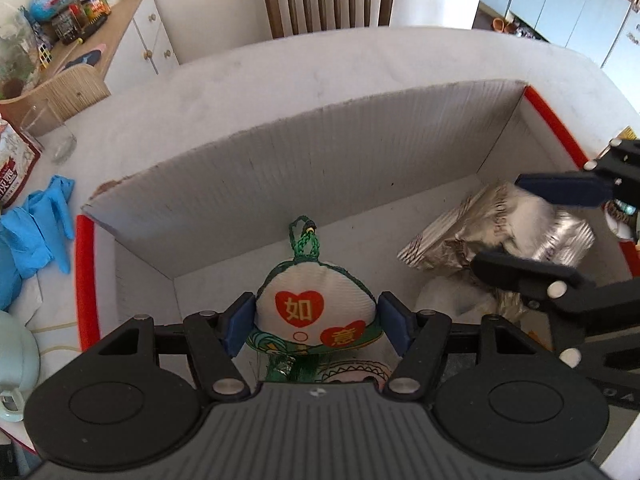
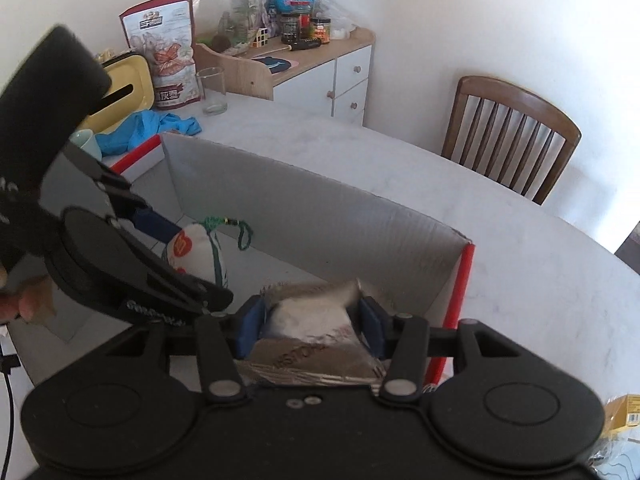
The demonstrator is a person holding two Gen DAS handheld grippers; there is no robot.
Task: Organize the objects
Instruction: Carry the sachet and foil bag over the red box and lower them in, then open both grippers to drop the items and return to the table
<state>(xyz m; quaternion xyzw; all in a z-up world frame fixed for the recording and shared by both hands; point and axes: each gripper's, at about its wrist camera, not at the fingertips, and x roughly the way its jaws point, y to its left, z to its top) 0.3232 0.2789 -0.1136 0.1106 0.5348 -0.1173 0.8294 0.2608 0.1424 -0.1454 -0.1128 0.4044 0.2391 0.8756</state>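
A white fabric sachet (image 1: 312,280) with red hearts and a green cord loop sits low inside an open cardboard box (image 1: 320,168). My left gripper (image 1: 316,320) is shut on it, one blue pad against each side. To its right in the same box, my right gripper (image 1: 500,224) is shut on a crinkled silver foil packet (image 1: 448,240). In the right wrist view the foil packet (image 2: 320,352) fills the gap between the right gripper's (image 2: 313,322) pads. The left gripper (image 2: 188,256) and the sachet (image 2: 196,248) show at the left, inside the box (image 2: 320,232).
The red-edged box stands on a white table (image 1: 280,80). Left of it lie blue gloves (image 1: 36,232), a drinking glass (image 1: 60,140), a snack bag (image 2: 164,56), a yellow tissue box (image 2: 128,84) and a mint cup (image 2: 86,142). A wooden chair (image 2: 508,132) and a cluttered sideboard (image 2: 320,64) stand beyond.
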